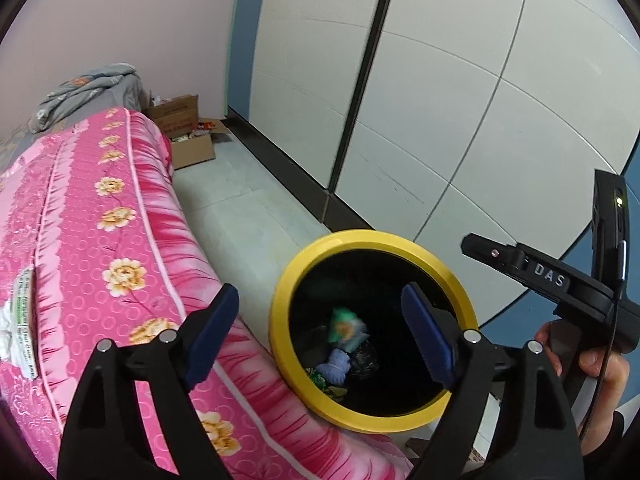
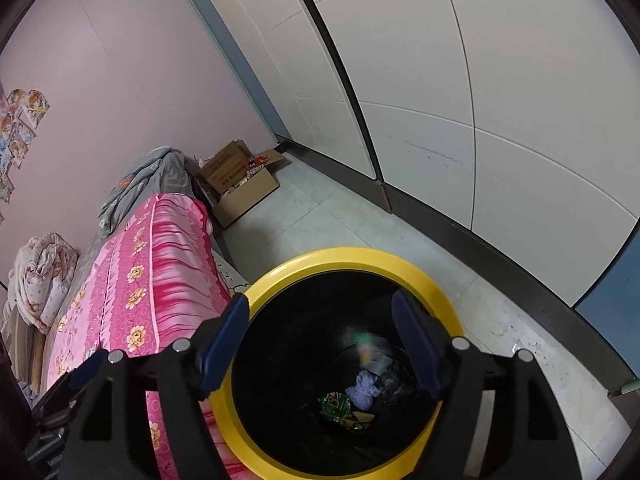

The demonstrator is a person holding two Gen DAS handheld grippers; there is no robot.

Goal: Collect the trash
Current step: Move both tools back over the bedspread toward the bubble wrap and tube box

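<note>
A black trash bin with a yellow rim [image 1: 360, 237] [image 2: 348, 254] stands on the floor against the bed. At its bottom lie a crumpled purple piece [image 1: 334, 368] [image 2: 362, 390] and a green wrapper [image 2: 334, 404]. A blurred green and white piece [image 1: 344, 326] [image 2: 368, 344] shows inside the bin above them. My left gripper [image 1: 318, 300] hangs over the bin's mouth, open, nothing between its blue pads. My right gripper [image 2: 320, 308] is over the bin too, open and empty. Its black body [image 1: 540, 276] shows in the left wrist view, held by a hand [image 1: 600, 364].
A bed with a pink floral cover [image 1: 100, 240] [image 2: 160, 260] runs along the left, touching the bin. Open cardboard boxes [image 1: 188, 136] [image 2: 240, 188] sit on the floor at the bed's far end. White wardrobe doors [image 1: 440, 100] [image 2: 480, 120] line the right side.
</note>
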